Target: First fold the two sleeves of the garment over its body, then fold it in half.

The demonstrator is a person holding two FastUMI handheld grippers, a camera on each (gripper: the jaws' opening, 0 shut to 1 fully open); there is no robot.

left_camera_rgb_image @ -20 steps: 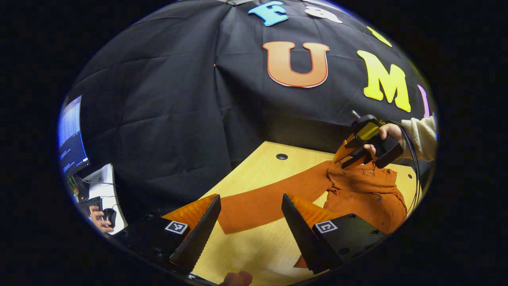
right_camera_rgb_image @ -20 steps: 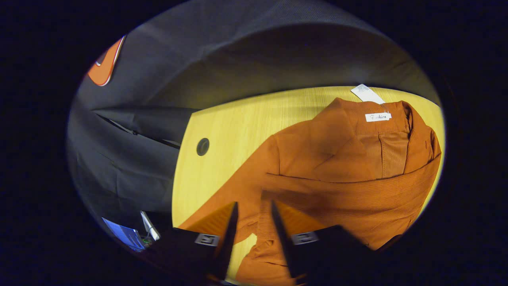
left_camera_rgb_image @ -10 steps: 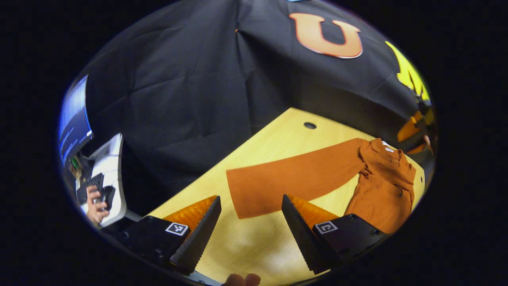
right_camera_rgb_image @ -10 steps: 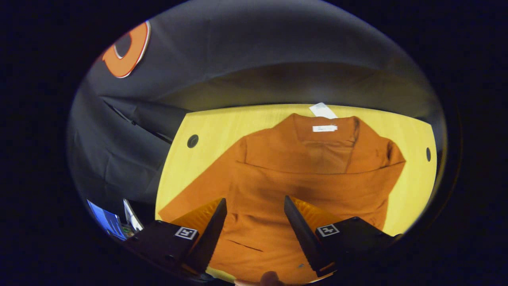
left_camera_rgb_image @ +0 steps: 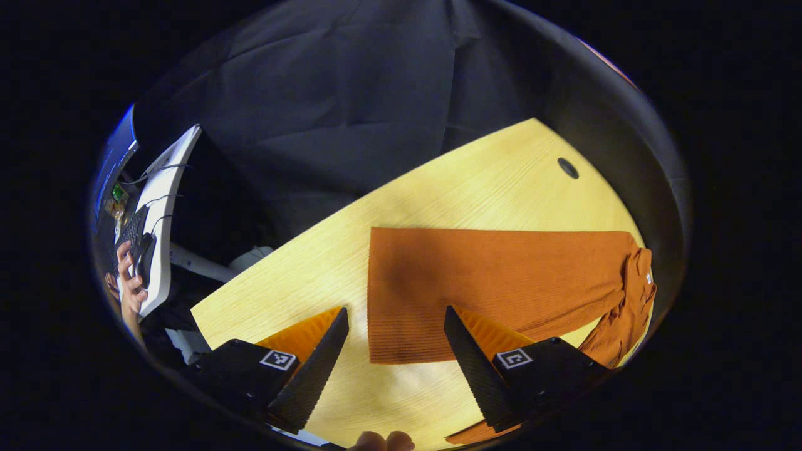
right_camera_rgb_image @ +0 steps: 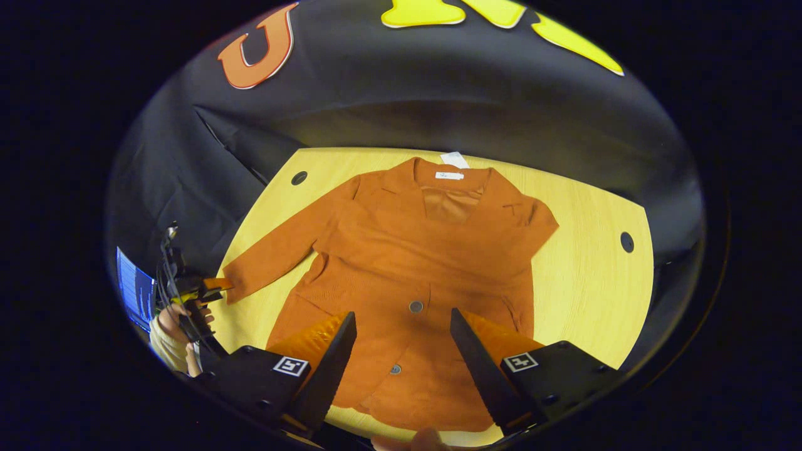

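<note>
Claws [left_camera_rgb_image: 396,326] [right_camera_rgb_image: 402,329] wide apart above garment [right_camera_rgb_image: 413,275]

Orange buttoned garment [right_camera_rgb_image: 426,263] flat on table, one sleeve [left_camera_rgb_image: 489,282] outstretched.

A light wooden surface [right_camera_rgb_image: 583,282] with round cable holes [right_camera_rgb_image: 626,241] is seen. An orange buttoned jacket [right_camera_rgb_image: 426,275] is laid flat on it, one sleeve [left_camera_rgb_image: 489,282] stretched sideways.

Nothing legible is showing: the white collar label [right_camera_rgb_image: 449,176] on the orange garment [right_camera_rgb_image: 413,275] is appearing too small to read, and the tongs' square markers [right_camera_rgb_image: 291,365] are carrying only patterns.
</note>
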